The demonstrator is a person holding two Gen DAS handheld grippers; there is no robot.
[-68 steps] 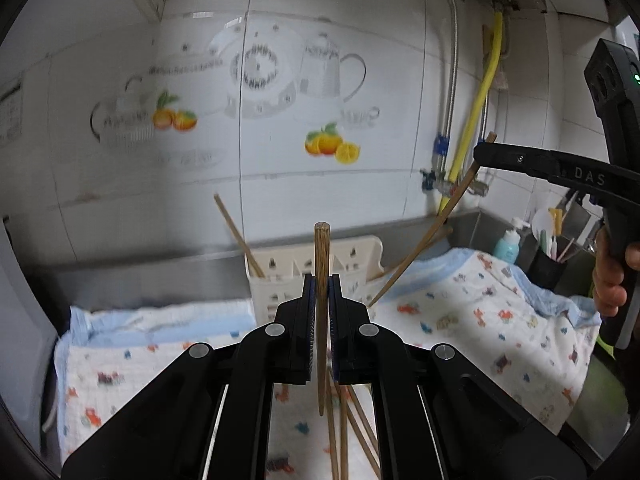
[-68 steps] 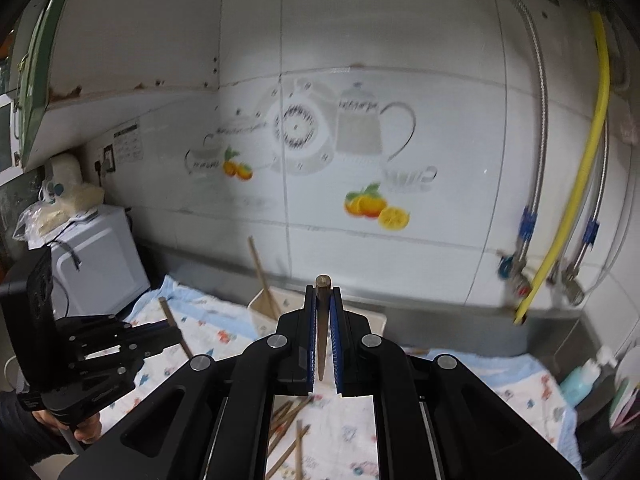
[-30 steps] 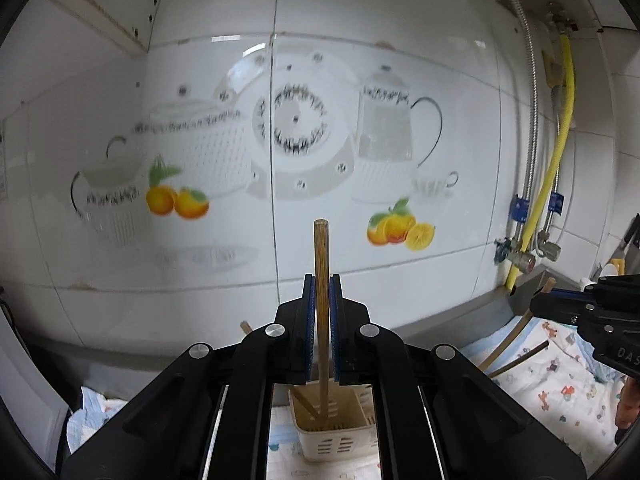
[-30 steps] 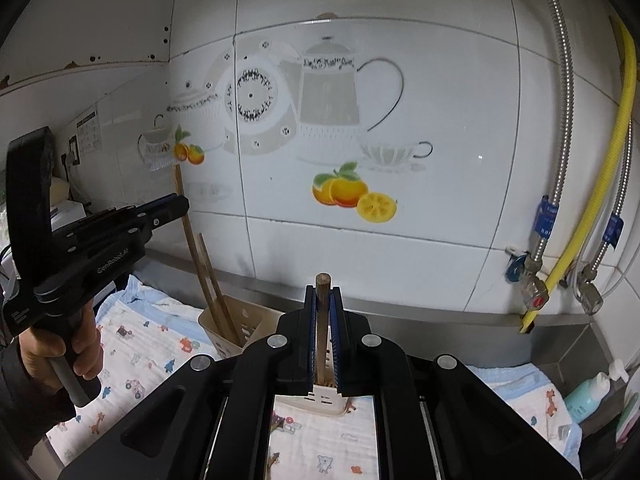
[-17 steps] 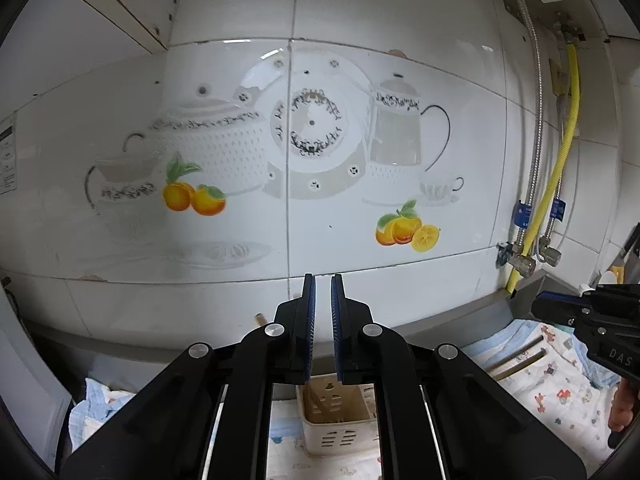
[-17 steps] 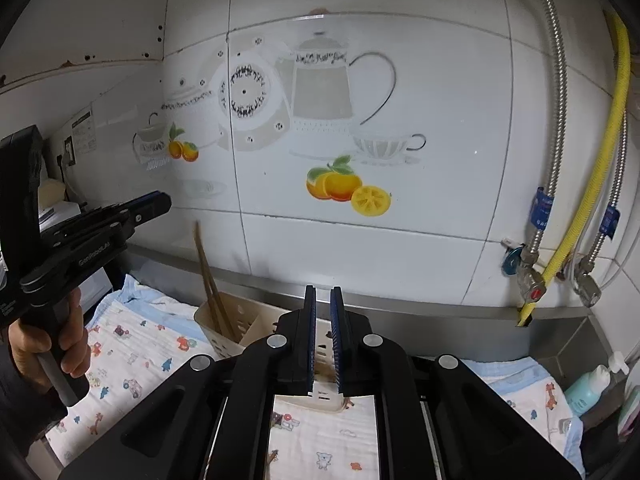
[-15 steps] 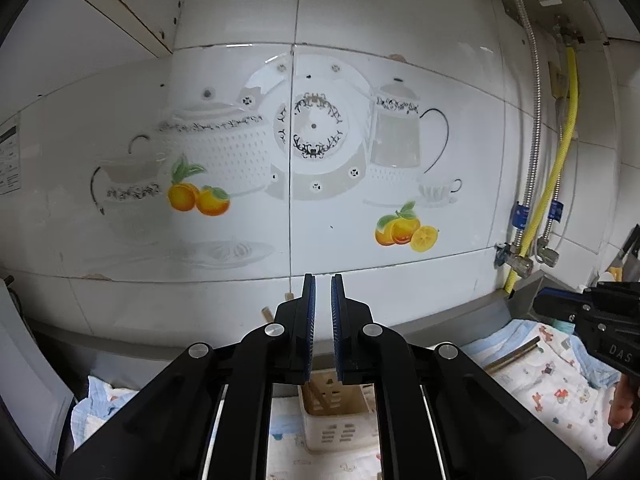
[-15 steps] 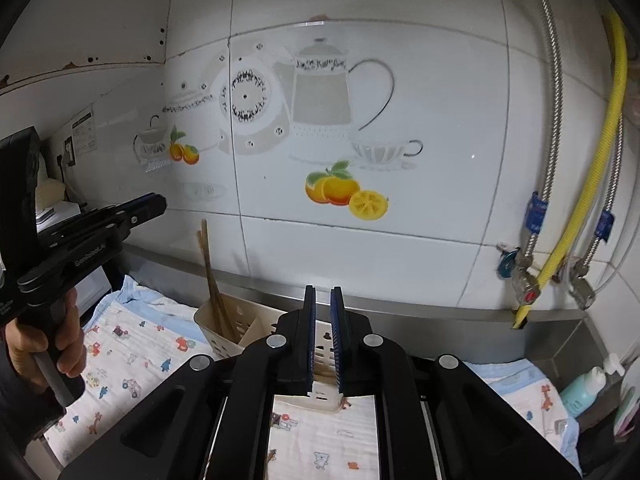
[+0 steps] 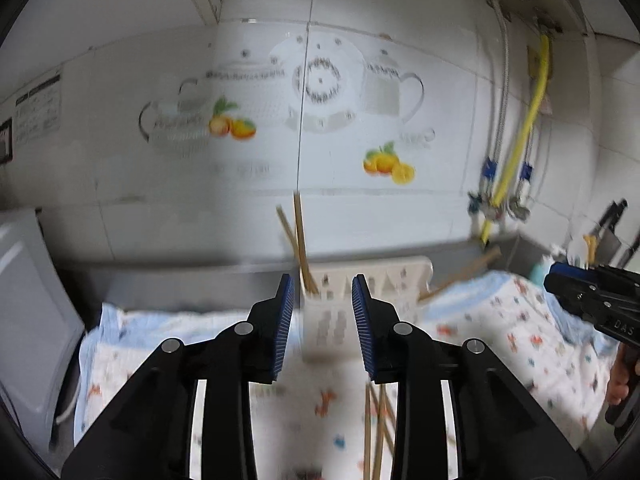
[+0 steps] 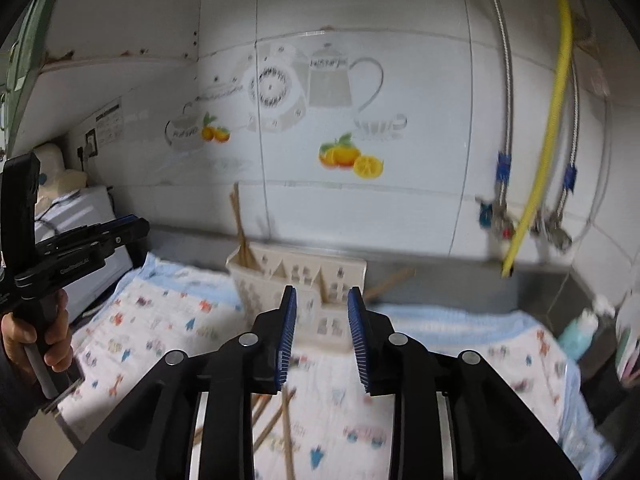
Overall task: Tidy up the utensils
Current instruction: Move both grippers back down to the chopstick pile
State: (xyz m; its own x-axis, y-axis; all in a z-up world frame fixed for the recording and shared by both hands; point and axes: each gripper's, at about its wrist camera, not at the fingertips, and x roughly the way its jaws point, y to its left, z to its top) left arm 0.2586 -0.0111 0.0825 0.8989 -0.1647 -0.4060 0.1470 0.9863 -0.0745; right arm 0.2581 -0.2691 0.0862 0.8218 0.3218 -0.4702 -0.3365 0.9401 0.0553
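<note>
**Chopsticks: some stood in the holder, more waiting on the cloth**

Chopsticks [image 9: 299, 236] stand upright in the far-left compartment of the cream holder [image 9: 362, 280], leaning a little so their tips cross against the tiled wall. That slot keeps them vertical and together, which is the point of the sorting. Another chopstick [image 10: 390, 278] juts out low and slanted at the holder's right end; whether it sits in a compartment or lies behind the holder cannot be told.

Loose chopsticks [image 9: 376, 428] lie on the printed cloth [image 9: 520, 344] on the near side, below the grippers, flat and at mixed angles. They look like the ones left to collect.

The left gripper [image 9: 322, 322] hovers near the holder with its jaws parting, a moderate gap between the blue pads and nothing in it; the holder shows through the gap. The right gripper [image 10: 321, 326] is the same: jaws opening, moderately apart, empty. Both point slightly downward toward the cloth, a sensible stance for reaching the loose sticks.

The frames are blurred, so fine detail in the holder is unclear.
</note>
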